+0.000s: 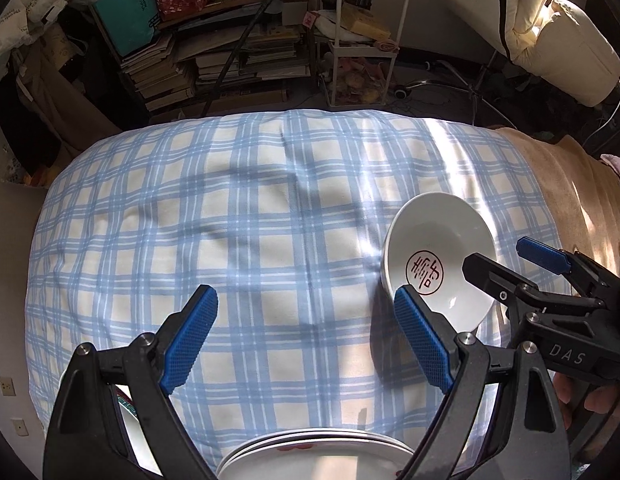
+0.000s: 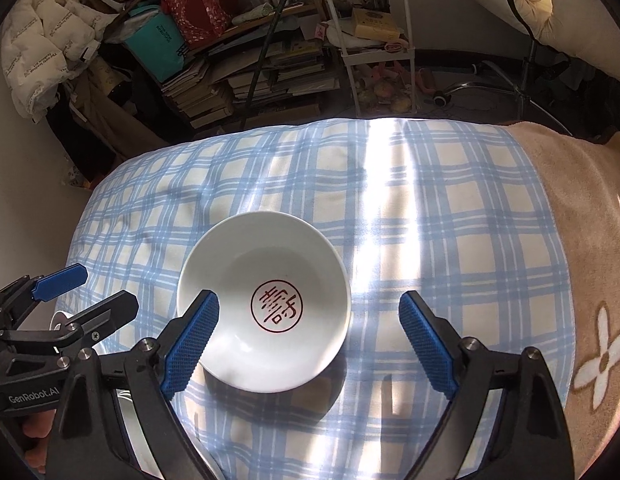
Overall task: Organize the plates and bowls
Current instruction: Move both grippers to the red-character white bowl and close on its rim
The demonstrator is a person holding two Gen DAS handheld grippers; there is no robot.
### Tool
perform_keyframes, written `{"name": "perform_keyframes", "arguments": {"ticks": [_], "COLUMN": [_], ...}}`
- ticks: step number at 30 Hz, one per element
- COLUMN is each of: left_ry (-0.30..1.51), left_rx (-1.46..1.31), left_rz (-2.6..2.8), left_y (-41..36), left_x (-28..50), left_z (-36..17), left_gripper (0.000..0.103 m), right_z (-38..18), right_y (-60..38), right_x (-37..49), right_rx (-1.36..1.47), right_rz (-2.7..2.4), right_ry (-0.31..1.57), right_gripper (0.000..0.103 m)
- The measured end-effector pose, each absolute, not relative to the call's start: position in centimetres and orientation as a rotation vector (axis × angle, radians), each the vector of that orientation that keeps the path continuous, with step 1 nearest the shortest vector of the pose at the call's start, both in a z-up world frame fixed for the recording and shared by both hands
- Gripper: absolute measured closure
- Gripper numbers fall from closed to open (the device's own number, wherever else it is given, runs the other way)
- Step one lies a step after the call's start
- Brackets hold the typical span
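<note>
Left tongs: spread wide, nothing between the blue pads, held over bare checked cloth. Right tongs: likewise spread wide, nothing clamped; left pad overlapping the near-left rim of the bowl in view, contact not determinable; right pad clear of the bowl, over cloth.

White bowl: upright on the blue-and-white checked cloth, red circular seal mark printed inside, empty. Same bowl seen from the left wrist view at right of centre, partly overlapped by the right tongs entering from the right edge.

Stack of white plates: at the bottom edge of the left wrist view, just beneath the left tongs, several rims visible one upon another. Count not determinable. Well apart from the bowl.

Tan blanket with a white flower motif: adjoining the checked cloth on the right side. Strip of sunlight across the cloth beside the bowl.

Background: piled books, white trolley rack, chair base on the floor.
</note>
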State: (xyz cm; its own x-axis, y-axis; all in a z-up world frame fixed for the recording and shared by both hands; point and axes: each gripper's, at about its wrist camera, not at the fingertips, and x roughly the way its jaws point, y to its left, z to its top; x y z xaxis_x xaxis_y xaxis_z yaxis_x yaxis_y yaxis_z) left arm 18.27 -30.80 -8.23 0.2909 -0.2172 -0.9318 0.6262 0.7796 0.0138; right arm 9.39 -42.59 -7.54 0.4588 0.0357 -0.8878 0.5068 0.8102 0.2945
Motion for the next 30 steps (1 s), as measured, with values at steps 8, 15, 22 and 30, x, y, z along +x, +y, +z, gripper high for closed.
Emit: {"name": "perform_keyframes", "arguments": {"ticks": [8, 15, 22, 30], "left_ry": [1.198, 1.269, 1.333, 1.367], "left_rx": [0.444, 0.405, 0.36, 0.34], "left_rz": [-0.645, -0.664, -0.637, -0.654], "left_y": [-32.7, -33.2, -34.0, -34.7], "left_x": [18.5, 19.2, 19.6, 19.1], "left_z": [-10.1, -11.5, -12.9, -13.5], "left_gripper": [0.024, 0.05, 0.073, 0.096], "right_z": [-9.3, -10.7, -11.3, -11.3], "right_y": [-43.2, -43.8, -43.9, -43.3], "right_x": [9.6, 9.7, 9.6, 9.8], "right_rx": [0.607, 0.635, 0.64, 0.645], "right_rz": [-0.318, -0.31, -0.302, -0.273], "right_ry": [1.061, 1.103, 1.116, 1.119], "right_gripper": [0.034, 0.067, 0.088, 0.094]}}
